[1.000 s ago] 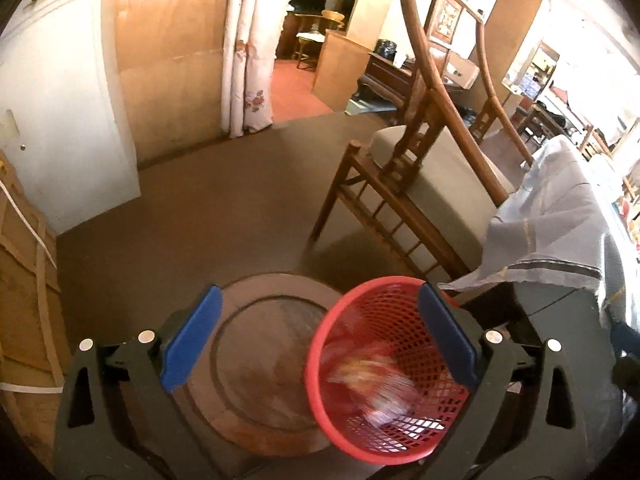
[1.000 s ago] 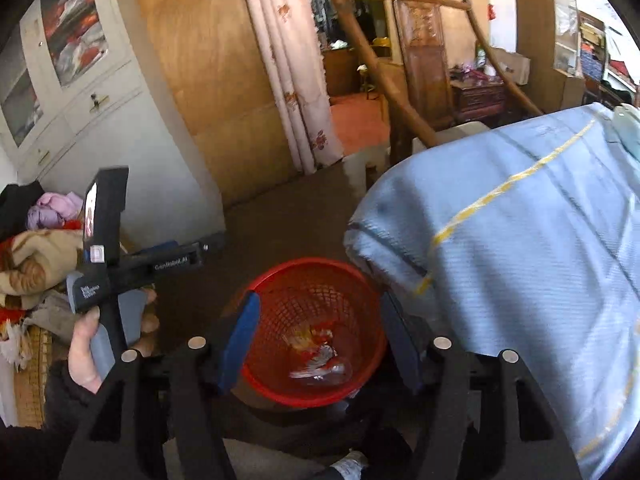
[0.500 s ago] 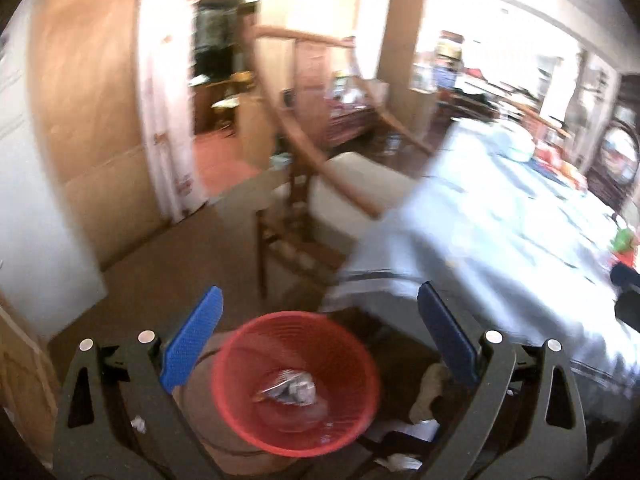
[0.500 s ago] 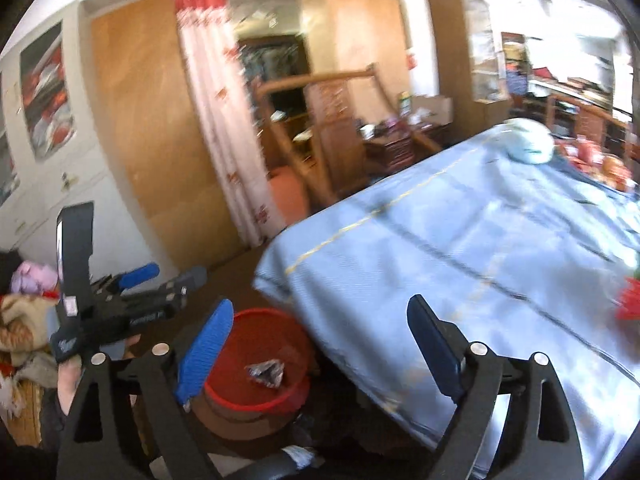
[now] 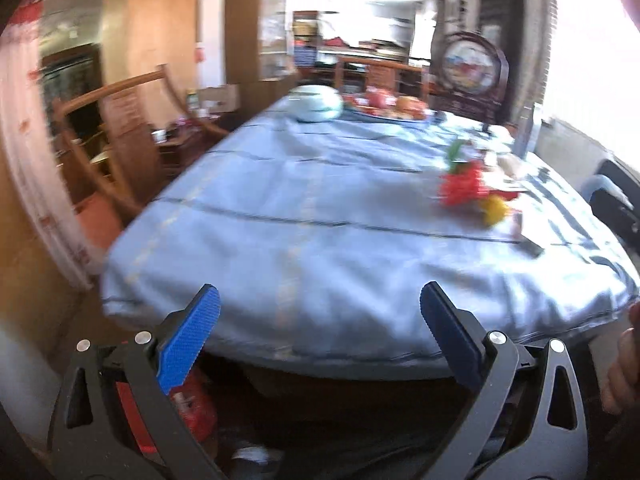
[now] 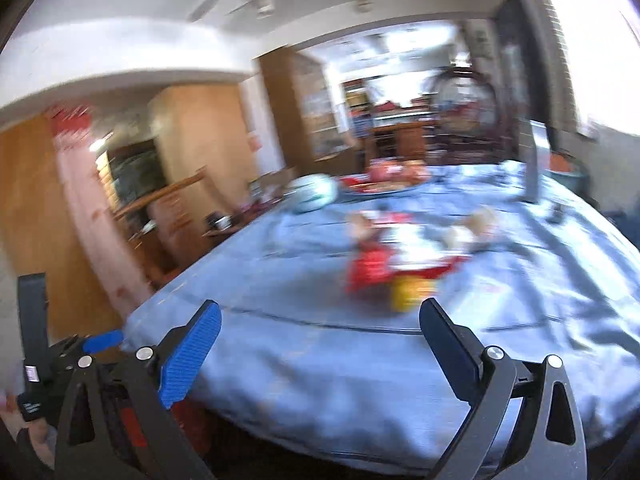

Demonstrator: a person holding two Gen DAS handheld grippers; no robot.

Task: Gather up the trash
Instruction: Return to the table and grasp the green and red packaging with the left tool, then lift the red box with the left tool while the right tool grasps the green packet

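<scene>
My right gripper has its fingers spreading wide with nothing between them; my left gripper has its fingers apart and empty too. The crumpled red and yellow wrapper litter lies on the blue-clothed desk, just above the right fingertips in the right view and right of centre in the left view, well beyond both pairs. I judge it light, soft and crinkly, likely slippery; I'd pinch the bunched red middle. The red mesh plastic bin sits lower left.
</scene>
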